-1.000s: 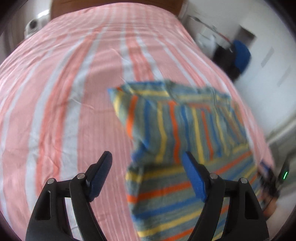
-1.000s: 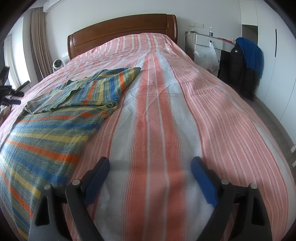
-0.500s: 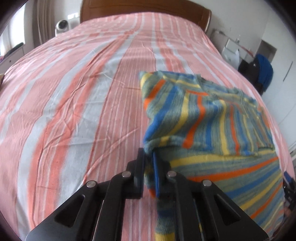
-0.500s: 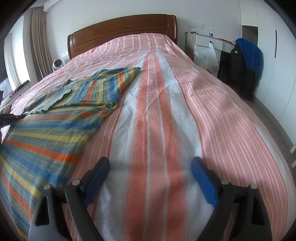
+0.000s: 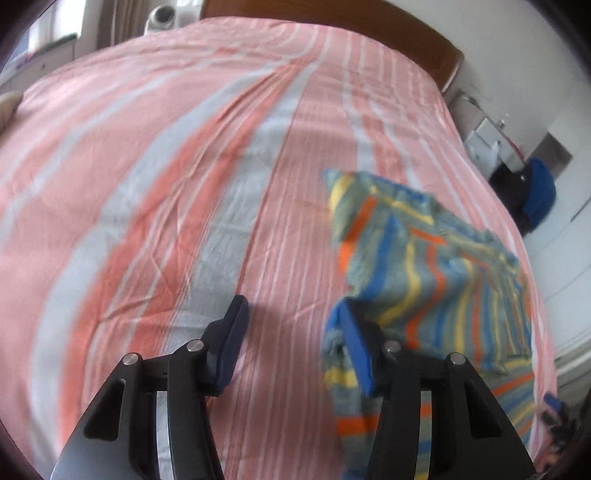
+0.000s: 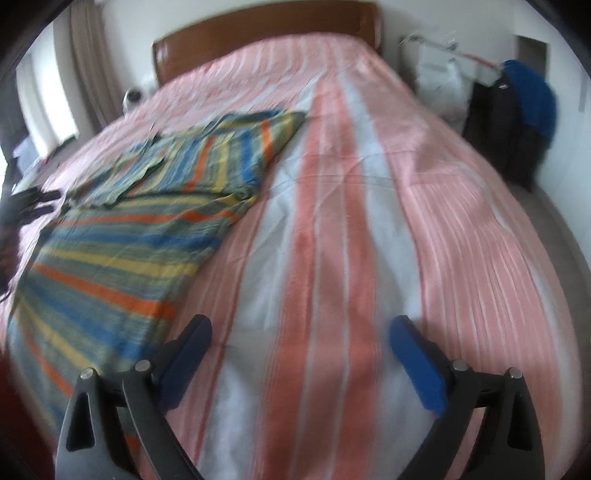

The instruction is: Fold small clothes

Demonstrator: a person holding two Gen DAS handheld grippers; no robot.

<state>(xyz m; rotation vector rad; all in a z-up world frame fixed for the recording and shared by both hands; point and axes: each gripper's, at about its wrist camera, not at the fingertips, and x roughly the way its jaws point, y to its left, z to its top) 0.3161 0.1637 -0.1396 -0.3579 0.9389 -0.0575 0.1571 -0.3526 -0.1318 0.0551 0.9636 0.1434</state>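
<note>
A small garment (image 5: 436,266) striped in blue, yellow, orange and grey-green lies on the pink striped bed sheet (image 5: 184,184), its upper part folded over its lower part. My left gripper (image 5: 290,306) hangs over the sheet just left of the fold's edge. Its jaws are opening, and only bare sheet shows between them. The right finger (image 5: 354,350) stands against the garment's edge and hides a bit of it. In the right wrist view the garment (image 6: 147,221) lies to the left. My right gripper (image 6: 300,323) is open above bare sheet beside it.
A wooden headboard (image 6: 258,33) closes off the far end of the bed. A chair with dark and blue jackets (image 6: 517,110) stands to the bed's right, beside a white bedside unit (image 6: 439,70). A white fan (image 5: 162,14) sits near the headboard's left.
Half a second ago my left gripper was shut on the garment's folded edge; now its jaws are apart and the cloth is let go. The right gripper has risen slightly.
</note>
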